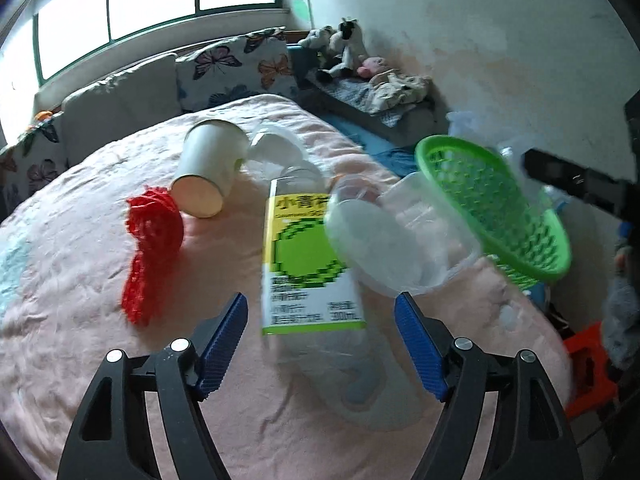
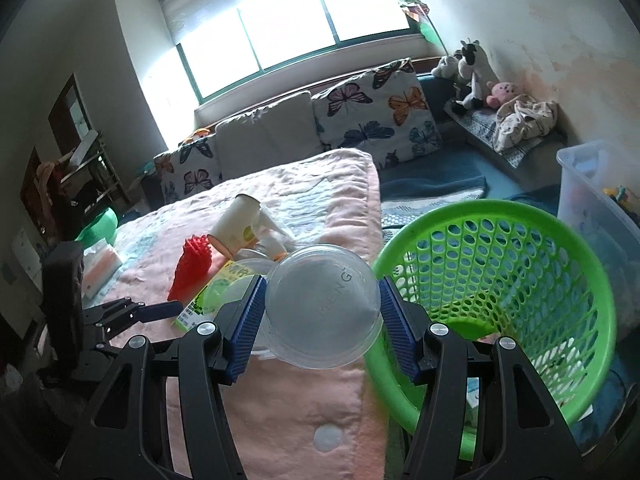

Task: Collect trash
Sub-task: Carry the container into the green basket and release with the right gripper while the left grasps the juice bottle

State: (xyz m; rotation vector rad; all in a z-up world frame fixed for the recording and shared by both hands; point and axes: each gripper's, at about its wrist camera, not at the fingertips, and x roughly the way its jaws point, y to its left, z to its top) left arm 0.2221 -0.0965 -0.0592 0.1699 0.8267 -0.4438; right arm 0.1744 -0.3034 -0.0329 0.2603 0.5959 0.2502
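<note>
My right gripper point(image 2: 322, 308) is shut on a clear plastic cup point(image 2: 322, 312), held above the pink blanket point(image 2: 304, 400) just left of the green mesh basket point(image 2: 520, 280). In the left wrist view the cup point(image 1: 384, 240) is blurred beside the basket point(image 1: 492, 208). My left gripper point(image 1: 320, 320) is open, its jaws either side of the base of a clear bottle with a yellow-green label point(image 1: 308, 256), which lies on the blanket point(image 1: 80, 340). A white paper cup point(image 1: 208, 168) lies on its side and a red mesh net point(image 1: 152, 248) lies to the left.
A clear lid point(image 1: 276, 148) lies behind the bottle. Butterfly cushions point(image 2: 376, 116) and a sofa stand by the window. Stuffed toys point(image 2: 472, 76) sit at the right wall. A clear storage bin point(image 2: 592, 192) stands beyond the basket. An orange stool point(image 1: 592, 364) is low at right.
</note>
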